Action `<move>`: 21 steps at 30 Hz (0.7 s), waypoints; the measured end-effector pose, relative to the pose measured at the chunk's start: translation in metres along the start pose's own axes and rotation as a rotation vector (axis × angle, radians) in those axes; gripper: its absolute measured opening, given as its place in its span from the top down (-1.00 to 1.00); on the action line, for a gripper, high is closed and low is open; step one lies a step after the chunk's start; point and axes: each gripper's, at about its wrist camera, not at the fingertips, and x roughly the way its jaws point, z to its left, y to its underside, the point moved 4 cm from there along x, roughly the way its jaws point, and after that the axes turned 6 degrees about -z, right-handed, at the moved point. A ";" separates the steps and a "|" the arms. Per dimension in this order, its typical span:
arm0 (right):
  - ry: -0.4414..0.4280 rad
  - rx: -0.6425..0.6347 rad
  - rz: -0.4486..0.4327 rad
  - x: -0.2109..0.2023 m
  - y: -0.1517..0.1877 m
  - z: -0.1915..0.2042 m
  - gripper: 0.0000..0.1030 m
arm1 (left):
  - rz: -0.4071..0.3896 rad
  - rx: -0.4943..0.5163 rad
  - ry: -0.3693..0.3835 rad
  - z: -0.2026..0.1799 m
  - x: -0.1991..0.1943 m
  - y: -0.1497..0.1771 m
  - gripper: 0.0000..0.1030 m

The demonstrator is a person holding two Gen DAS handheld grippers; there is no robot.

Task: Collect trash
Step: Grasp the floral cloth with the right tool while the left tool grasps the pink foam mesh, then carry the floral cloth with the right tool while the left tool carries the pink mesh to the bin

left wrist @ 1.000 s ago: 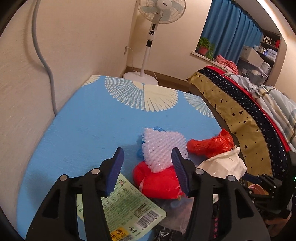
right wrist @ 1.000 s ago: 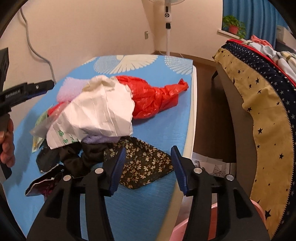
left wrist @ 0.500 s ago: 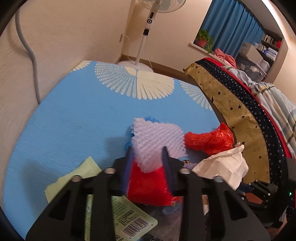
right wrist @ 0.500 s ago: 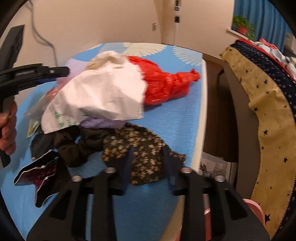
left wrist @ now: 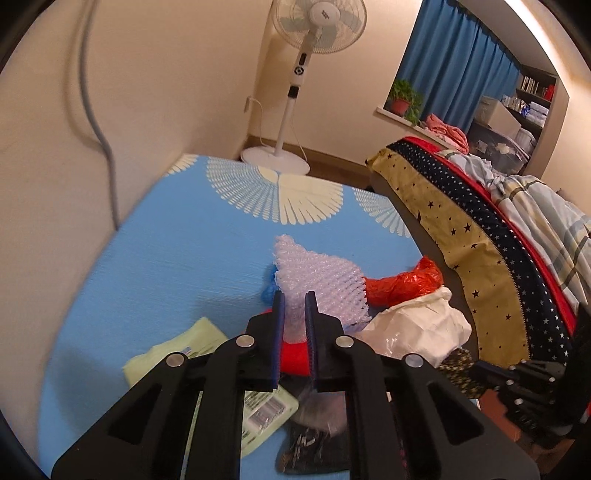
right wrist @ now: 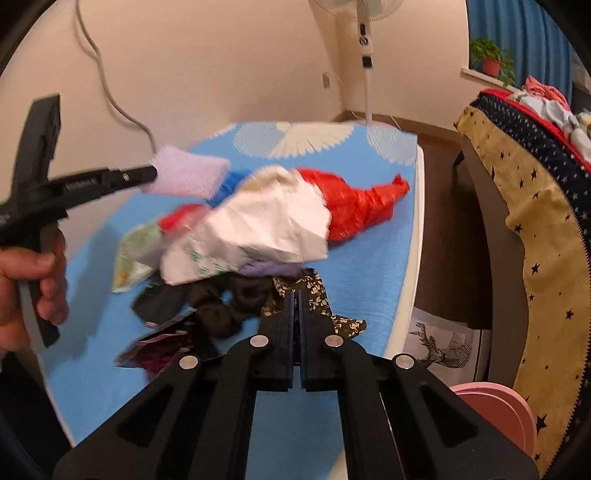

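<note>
No legible text anywhere.

Trash pile on table [left wrist: 177, 258] near its right edge: foam net [left wrist: 317, 280] leftmost and apparently raised, crumpled paper [right wrist: 266, 221] mid-pile atop dark rags [right wrist: 221, 306], plastic bag [right wrist: 354, 206] right behind it, fan [left wrist: 317, 22] beyond table.

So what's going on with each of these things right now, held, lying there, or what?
left gripper: jaws have just closed, shut on foam net
foam net: gripped, lifted off the pile
right gripper: shut on flowered cloth
flowered cloth: pinched at its edge
red bag: knotted, lying on the blue mat
white bag: crumpled, lying on the pile
</note>
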 end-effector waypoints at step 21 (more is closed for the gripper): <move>-0.066 -0.032 -0.157 -0.105 -0.034 0.054 0.96 | -0.094 -0.007 -0.036 -0.015 -0.131 0.016 0.79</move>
